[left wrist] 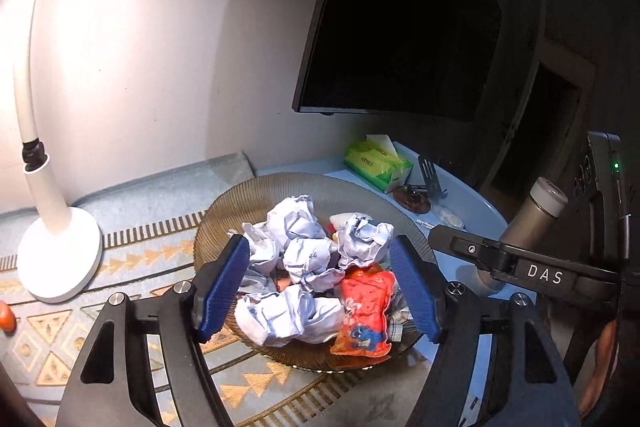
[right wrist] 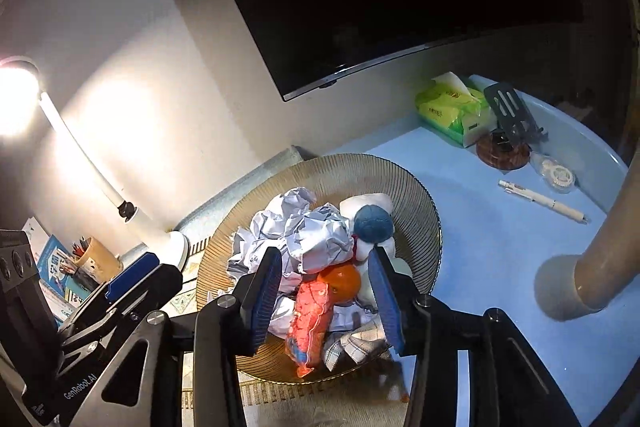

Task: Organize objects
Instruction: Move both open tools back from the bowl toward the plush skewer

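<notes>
While both grippers hang over the ribbed bowl [left wrist: 240,203], the left gripper [left wrist: 320,287] stands spread above crumpled paper [left wrist: 294,219], pinching nothing. The right gripper [right wrist: 326,301] is parted too, an orange packet [right wrist: 310,323] below its pads, untouched. Far right on the blue counter [right wrist: 500,247] lie tissues [right wrist: 452,107] and a pen [right wrist: 544,201].

ribbed amber glass bowl [right wrist: 420,195]; crumpled matt paper balls [left wrist: 296,223]; glossy plastic snack packet [left wrist: 366,311].
</notes>
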`<state>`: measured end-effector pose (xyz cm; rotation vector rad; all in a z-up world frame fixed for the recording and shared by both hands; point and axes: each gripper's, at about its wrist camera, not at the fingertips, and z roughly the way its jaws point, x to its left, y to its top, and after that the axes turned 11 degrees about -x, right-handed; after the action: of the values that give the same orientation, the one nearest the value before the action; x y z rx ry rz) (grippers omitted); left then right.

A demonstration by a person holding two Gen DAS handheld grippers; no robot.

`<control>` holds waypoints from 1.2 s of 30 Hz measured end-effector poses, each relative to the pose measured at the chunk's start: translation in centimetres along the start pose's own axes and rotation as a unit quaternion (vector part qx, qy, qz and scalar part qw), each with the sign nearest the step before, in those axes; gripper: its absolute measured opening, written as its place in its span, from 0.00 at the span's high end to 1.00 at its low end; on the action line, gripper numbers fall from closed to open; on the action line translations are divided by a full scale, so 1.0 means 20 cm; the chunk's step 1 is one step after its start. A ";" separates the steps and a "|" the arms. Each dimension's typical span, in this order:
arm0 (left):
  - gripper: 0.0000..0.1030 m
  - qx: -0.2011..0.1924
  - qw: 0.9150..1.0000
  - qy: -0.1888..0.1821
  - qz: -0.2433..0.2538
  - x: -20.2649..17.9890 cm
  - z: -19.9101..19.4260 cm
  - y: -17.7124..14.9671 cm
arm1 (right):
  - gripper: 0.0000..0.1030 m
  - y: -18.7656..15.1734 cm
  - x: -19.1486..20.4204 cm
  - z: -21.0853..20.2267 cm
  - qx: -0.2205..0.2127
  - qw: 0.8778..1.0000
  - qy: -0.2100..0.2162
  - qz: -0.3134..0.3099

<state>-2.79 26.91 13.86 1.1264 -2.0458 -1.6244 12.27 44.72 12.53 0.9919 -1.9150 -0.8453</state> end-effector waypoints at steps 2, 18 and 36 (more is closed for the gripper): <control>0.31 -0.006 1.000 0.007 -0.002 0.03 -0.05 0.02 | 0.58 0.00 0.03 -0.01 0.002 1.000 0.008 -0.003; 0.10 -0.051 0.995 0.083 -0.017 0.48 -0.65 0.05 | 0.58 -0.19 0.61 0.03 0.043 0.993 0.096 -0.057; 0.06 -0.097 0.942 0.321 -0.004 1.18 -1.35 0.33 | 0.50 -0.41 1.45 0.27 0.101 0.964 0.190 -0.157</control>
<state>-3.03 -8.37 23.14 1.3613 -1.4314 -1.2021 -0.58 16.97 13.39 1.4947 -1.5560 -0.5810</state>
